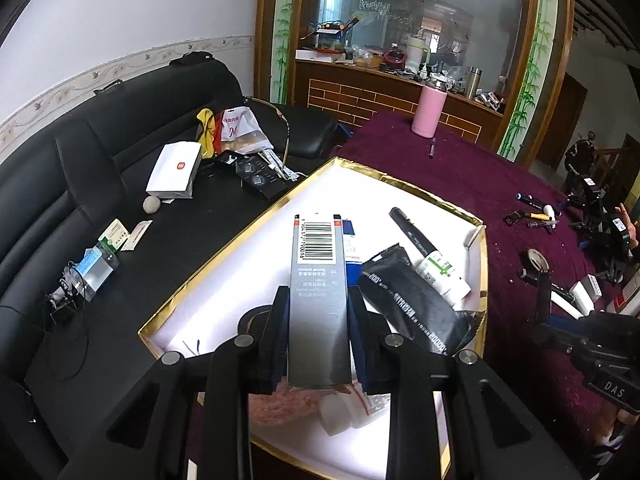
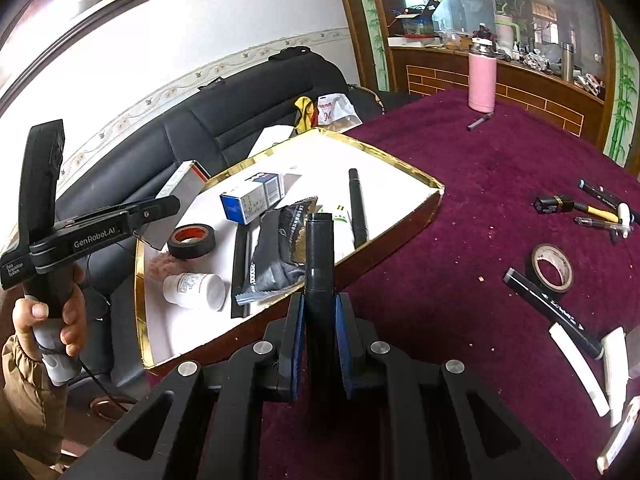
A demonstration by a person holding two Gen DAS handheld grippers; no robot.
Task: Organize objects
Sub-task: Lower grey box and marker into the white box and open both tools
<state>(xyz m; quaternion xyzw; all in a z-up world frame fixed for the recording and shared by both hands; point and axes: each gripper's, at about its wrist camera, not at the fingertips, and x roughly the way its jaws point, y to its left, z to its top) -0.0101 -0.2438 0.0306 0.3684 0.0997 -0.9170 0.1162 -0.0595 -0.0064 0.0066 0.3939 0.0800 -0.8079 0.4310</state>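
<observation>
Carrying a grey carton and a dark marker toward the gold-edged tray on the bench.

Left gripper clamps the grey carton by its long sides, hanging it over the tray; right gripper is pinched tight on the dark marker, just short of the tray's near rim. Lower each into bare white floor, laid flat and clear of the foil packet ahead, before loosening the grip. Inside the tray: one blue box, one tape roll, one white bottle, one packet, one black pen, perhaps one tube, half hidden. Right of the gripper, another tape roll and about seven loose pens and sticks.
</observation>
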